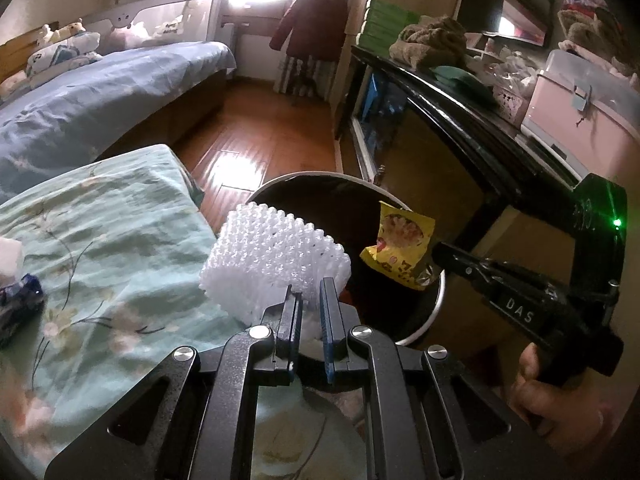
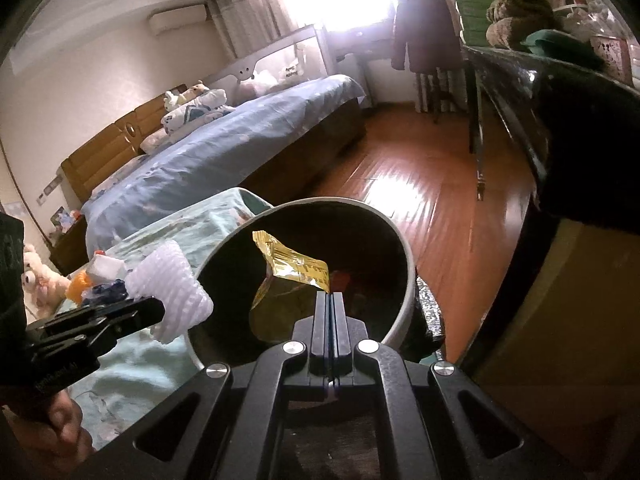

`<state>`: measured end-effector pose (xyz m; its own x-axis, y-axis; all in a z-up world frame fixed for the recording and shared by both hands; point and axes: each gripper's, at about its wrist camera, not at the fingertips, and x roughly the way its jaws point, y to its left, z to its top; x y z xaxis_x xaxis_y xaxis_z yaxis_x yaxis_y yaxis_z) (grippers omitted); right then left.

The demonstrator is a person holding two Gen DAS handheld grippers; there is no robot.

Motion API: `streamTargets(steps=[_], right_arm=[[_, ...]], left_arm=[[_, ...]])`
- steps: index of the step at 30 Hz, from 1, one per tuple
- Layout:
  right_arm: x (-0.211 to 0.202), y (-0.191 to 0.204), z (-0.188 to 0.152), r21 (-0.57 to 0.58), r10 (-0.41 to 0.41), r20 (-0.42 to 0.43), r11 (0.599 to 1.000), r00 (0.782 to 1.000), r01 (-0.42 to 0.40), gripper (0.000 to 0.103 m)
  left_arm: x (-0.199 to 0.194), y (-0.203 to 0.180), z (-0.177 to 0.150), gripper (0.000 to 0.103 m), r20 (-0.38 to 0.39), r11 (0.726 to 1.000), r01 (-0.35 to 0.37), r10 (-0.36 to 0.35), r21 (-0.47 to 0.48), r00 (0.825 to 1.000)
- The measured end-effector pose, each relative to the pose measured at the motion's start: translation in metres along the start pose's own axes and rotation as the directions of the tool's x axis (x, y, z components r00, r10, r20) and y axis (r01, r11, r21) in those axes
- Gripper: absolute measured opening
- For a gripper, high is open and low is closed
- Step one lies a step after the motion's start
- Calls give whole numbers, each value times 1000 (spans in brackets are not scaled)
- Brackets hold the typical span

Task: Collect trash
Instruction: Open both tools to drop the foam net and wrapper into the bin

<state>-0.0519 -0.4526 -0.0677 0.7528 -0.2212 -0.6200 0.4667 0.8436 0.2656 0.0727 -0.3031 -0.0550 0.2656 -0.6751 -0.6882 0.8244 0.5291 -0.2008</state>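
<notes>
The left claw is clenched on a white foam fruit net, pinching its near lower edge so the rest of the mesh stands up and forward of the tips. The right claw is pressed fully together on one corner of a yellow snack wrapper, which hangs ahead of and below its tips.

Both pieces look nearly weightless. The net is soft and springy; a pinch through one wall, as here, should hold it, though it will squash and may spring back on release. The wrapper is thin, crinkly film, probably slick, so a grip on a flat corner or seam seems safest; it may cling to the pads when let go.

The wrapper hangs inside the mouth of the round bin directly beyond the right claw. The net sits at the bin's near rim, partly above the green floral cloth to the left claw's left, so it likely needs carrying a little further over the opening.
</notes>
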Motion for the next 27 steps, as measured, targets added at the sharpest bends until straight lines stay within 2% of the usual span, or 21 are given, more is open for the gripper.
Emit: streamTargets(steps=[6, 7, 12, 14, 15, 16, 18, 22, 24, 27], right_arm=[[6, -5, 3, 6, -13, -10, 1000, 1000, 13, 1], [8, -6, 3, 10, -14, -13, 1000, 1000, 14, 6], [11, -9, 5, 25, -11, -29, 1000, 1000, 12, 8], [12, -10, 5, 27, -7, -32, 1000, 999, 8, 14], [12, -9, 5, 27, -6, -31, 1000, 1000, 7, 19], [12, -9, 5, 27, -3, -30, 1000, 1000, 3, 29], [12, -6, 4, 25, 5, -28, 1000, 1000, -4, 39], [13, -2, 2, 18, 20, -37, 1000, 999, -19, 42], [13, 2, 2, 14, 29, -37, 999, 999, -29, 47], [11, 7, 1, 3, 43, -33, 999, 999, -43, 62]], left_arm=[[13, -4, 4, 9, -27, 1000, 18, -18, -2, 999], [14, -4, 4, 9, -31, 1000, 18, -18, -2, 999], [18, -4, 5, 32, -47, 1000, 20, -21, -15, 999], [15, -3, 3, 39, -45, 1000, 15, -16, -17, 999], [14, -3, 2, 40, -41, 1000, 13, -14, -20, 999], [14, -2, 2, 40, -40, 1000, 11, -12, -22, 999], [13, 2, -1, 40, -44, 999, 4, -6, -32, 999], [8, 12, -9, 43, -44, 998, -15, 12, -57, 999], [4, 20, -15, 43, -45, 997, -28, 25, -73, 999], [-1, 32, -22, 43, -47, 994, -46, 41, -100, 998]])
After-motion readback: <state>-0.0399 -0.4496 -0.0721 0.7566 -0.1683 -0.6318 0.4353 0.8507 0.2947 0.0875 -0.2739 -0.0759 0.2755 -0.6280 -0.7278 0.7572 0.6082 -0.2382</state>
